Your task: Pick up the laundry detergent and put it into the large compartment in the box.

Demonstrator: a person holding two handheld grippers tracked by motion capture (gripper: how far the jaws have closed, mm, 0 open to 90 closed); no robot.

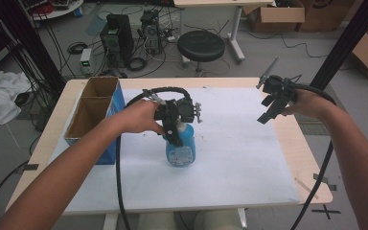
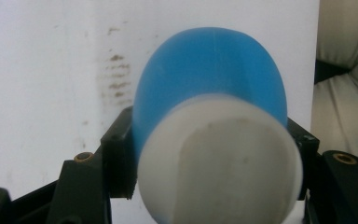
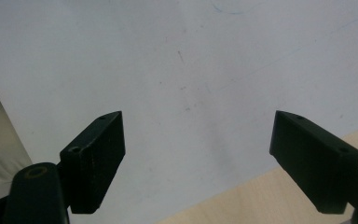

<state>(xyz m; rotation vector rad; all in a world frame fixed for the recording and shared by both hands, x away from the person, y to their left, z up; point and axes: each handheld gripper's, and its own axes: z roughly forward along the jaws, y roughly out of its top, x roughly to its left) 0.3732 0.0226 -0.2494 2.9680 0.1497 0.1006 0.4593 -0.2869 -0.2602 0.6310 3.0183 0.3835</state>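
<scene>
A blue bottle (image 1: 179, 152) with a pale label stands upright near the middle of the white sheet (image 1: 239, 158). My left gripper (image 1: 175, 130) comes down on it from above and is shut on its upper part. In the left gripper view the black jaws press both sides of the blue bottle (image 2: 209, 74), just below its white cap (image 2: 219, 163), with the left gripper (image 2: 209, 158) looking down along it. My right gripper (image 1: 270, 109) hovers over the sheet's far right edge, open. In the right gripper view, the right gripper (image 3: 198, 154) has wide jaws with nothing between them.
An open blue cardboard box (image 1: 96, 112) with two compartments stands at the table's left, close to the left forearm. Bare wood (image 1: 311, 163) borders the sheet on the right. A stool (image 1: 200, 45) and computer cases (image 1: 117, 38) sit on the floor beyond the table.
</scene>
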